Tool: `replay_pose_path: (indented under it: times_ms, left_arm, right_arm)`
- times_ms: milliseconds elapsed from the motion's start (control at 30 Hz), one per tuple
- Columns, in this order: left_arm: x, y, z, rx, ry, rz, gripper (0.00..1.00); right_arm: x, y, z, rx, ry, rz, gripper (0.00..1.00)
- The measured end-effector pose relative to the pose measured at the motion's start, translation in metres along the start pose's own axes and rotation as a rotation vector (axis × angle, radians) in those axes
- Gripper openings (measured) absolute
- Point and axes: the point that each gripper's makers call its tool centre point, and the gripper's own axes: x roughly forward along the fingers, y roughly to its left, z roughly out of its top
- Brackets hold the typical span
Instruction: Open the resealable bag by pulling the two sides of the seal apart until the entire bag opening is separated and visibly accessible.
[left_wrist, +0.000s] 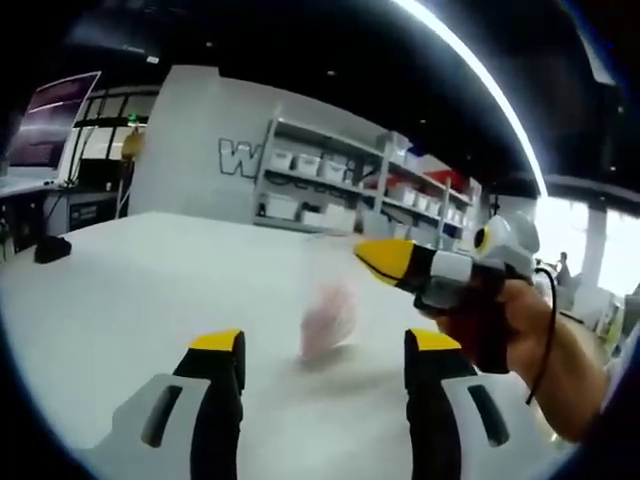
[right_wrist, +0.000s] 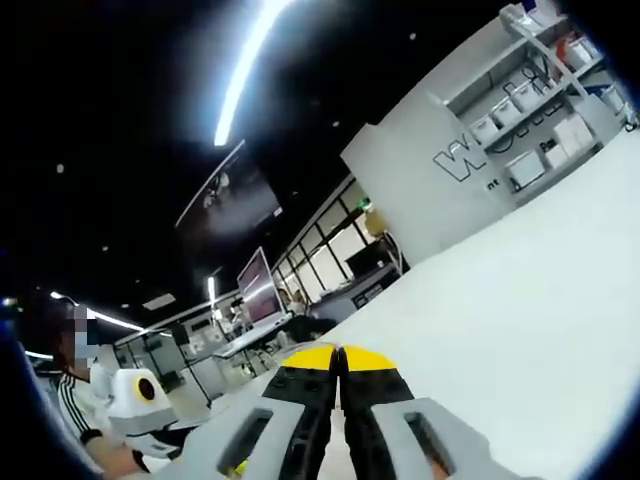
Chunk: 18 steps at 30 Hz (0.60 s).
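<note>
Two yellow-tipped tools in play: the left tool (left_wrist: 325, 345) hangs wide open over the white tabletop (left_wrist: 150, 290), probably lining up on the blurry clear plastic bag with pinkish contents (left_wrist: 328, 318), while the right tool (right_wrist: 339, 362) looks pinched shut, seemingly holding nothing.

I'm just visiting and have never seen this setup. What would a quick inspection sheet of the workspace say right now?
Surface: white table, mostly bare.
Job's things: clear resealable bag with something pink inside, blurred, lying on the table; seal state cannot be told.
Clutter: small dark object at the table's far edge.
Grippers: left gripper open, jaws apart in front of the bag; right gripper has its jaws pressed together, seen beside the bag in the left gripper view, contact unclear.
Cables: black cable looping past the person's hand.
Surroundings: shelving with white bins, monitor, ceiling light strip.
</note>
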Motion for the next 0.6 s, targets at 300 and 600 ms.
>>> replay_pose_path:
  times_ms: [300, 600]
  left_arm:
    - [-0.006, -0.009, -0.003, -0.024, 0.007, -0.032, 0.6]
    - [-0.015, -0.022, 0.011, -0.088, -0.043, -0.095, 0.49]
  right_arm:
    - [0.002, 0.008, -0.007, 0.008, 0.008, 0.019, 0.0]
    - [0.004, 0.02, -0.013, 0.004, 0.021, 0.043, 0.0]
